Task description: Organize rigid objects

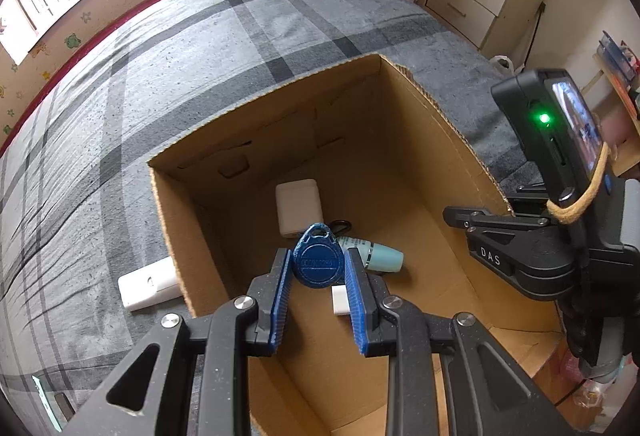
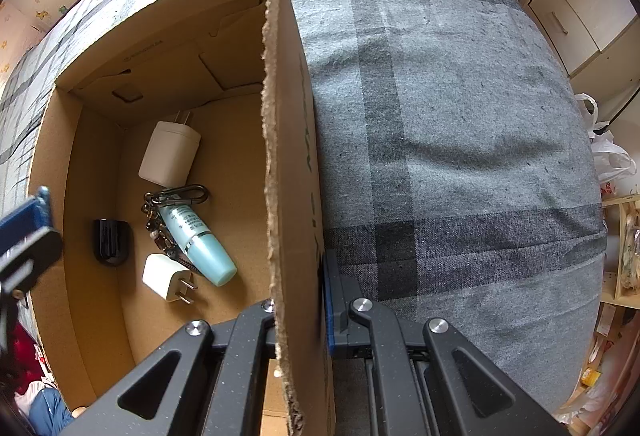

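One fob (image 1: 318, 263) pinched in left gripper (image 1: 318, 272) over box (image 1: 256, 97), right gripper (image 2: 298, 300) clamped on box wall; next: release fob inside.

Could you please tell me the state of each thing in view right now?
Left hand-held gripper: shut on the blue key fob, above the box.
Right hand-held gripper: shut on the cardboard box wall.
Cardboard box: open-topped, on the bed.
Teal tube: lying inside.
Large white charger: lying inside.
White device: outside, beside the box.
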Action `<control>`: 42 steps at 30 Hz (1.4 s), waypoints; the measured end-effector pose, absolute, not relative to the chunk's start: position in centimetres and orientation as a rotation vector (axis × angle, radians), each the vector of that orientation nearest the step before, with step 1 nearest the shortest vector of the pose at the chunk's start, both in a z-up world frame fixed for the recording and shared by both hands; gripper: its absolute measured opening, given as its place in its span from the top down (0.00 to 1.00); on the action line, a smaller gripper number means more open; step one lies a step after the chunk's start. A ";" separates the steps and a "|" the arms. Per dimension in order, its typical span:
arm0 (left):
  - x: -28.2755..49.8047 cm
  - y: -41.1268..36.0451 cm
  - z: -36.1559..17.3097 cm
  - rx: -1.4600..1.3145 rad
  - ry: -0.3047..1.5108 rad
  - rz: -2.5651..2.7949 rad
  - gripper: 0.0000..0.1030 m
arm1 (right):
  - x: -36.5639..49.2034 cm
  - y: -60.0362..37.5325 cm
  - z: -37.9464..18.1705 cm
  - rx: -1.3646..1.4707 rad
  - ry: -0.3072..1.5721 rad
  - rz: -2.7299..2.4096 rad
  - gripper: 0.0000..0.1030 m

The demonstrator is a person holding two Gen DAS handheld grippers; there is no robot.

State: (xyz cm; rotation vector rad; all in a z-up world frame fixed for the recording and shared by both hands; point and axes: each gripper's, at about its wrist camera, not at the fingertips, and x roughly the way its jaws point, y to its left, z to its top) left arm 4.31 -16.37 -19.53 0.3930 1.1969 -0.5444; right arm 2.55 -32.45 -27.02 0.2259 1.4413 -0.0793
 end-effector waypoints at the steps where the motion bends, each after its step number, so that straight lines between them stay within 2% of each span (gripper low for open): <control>1: 4.3 -16.6 -19.9 0.400 1.199 -0.544 0.72 | 2.5 -32.4 -27.0 0.226 1.441 -0.079 0.95; 23: 4.8 -18.6 -26.0 0.435 1.281 -0.503 0.72 | 2.6 -32.5 -27.0 0.228 1.441 -0.079 0.95; 39: 4.7 -19.1 -26.9 0.471 1.284 -0.479 0.72 | 2.7 -32.4 -27.0 0.237 1.441 -0.078 0.95; 41: 4.7 -19.1 -27.0 0.471 1.288 -0.468 0.71 | 2.7 -32.6 -26.9 0.238 1.440 -0.079 0.95; 42: 4.8 -19.1 -27.0 0.475 1.290 -0.463 0.64 | 2.7 -32.6 -26.9 0.237 1.439 -0.079 0.95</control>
